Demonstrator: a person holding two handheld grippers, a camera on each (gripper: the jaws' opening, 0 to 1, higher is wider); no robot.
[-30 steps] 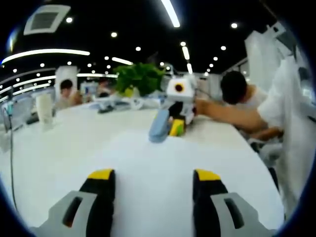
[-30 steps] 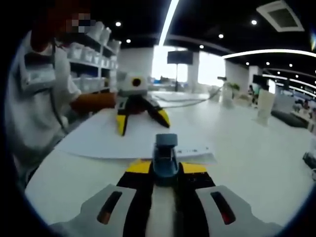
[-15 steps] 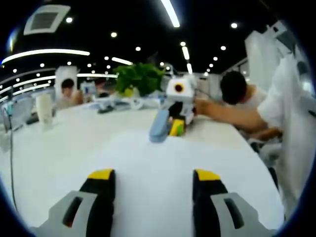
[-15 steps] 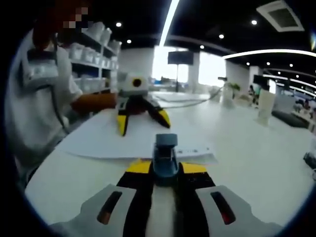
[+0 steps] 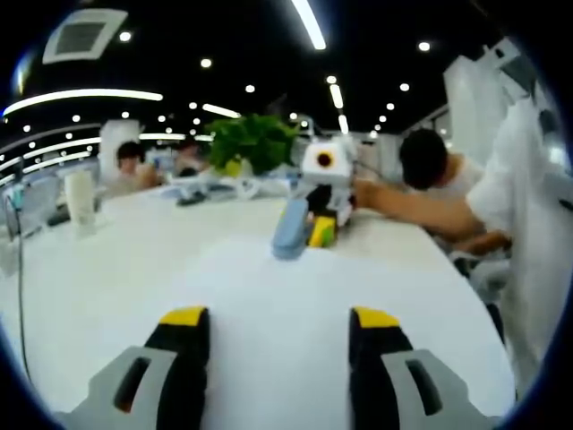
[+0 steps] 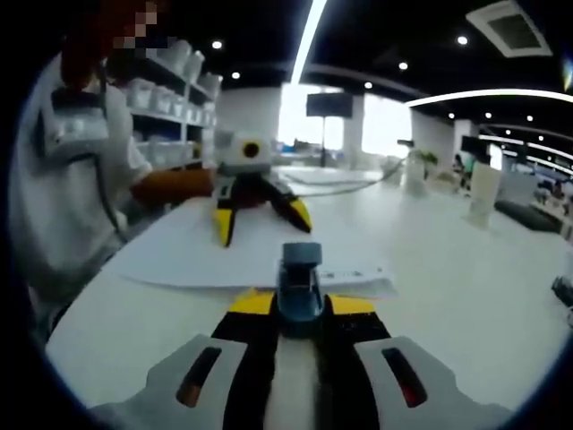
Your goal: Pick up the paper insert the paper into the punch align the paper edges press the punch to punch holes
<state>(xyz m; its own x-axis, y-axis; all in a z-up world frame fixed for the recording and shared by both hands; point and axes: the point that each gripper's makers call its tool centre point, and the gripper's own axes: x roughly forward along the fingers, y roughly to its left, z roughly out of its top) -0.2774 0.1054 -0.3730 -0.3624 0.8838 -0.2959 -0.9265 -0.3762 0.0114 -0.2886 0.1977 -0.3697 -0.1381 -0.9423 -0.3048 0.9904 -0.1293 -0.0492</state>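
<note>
While the right hand-held gripper (image 6: 300, 305) pinches the punch (image 6: 300, 279), paper (image 6: 242, 255) beneath, left hand-held gripper (image 5: 277, 327) spread over paper.

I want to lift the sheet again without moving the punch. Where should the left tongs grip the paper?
Probably the free near edge of the paper, away from the punch. The sheet lies flat, so come in low along the table, one jaw slipping under the edge.

No legible text, label, brand, number or sign appears in either view. The paper (image 6: 242, 255) carries a row of faint marks along its near edge beside the punch (image 6: 300, 285), too blurred to read.
</note>
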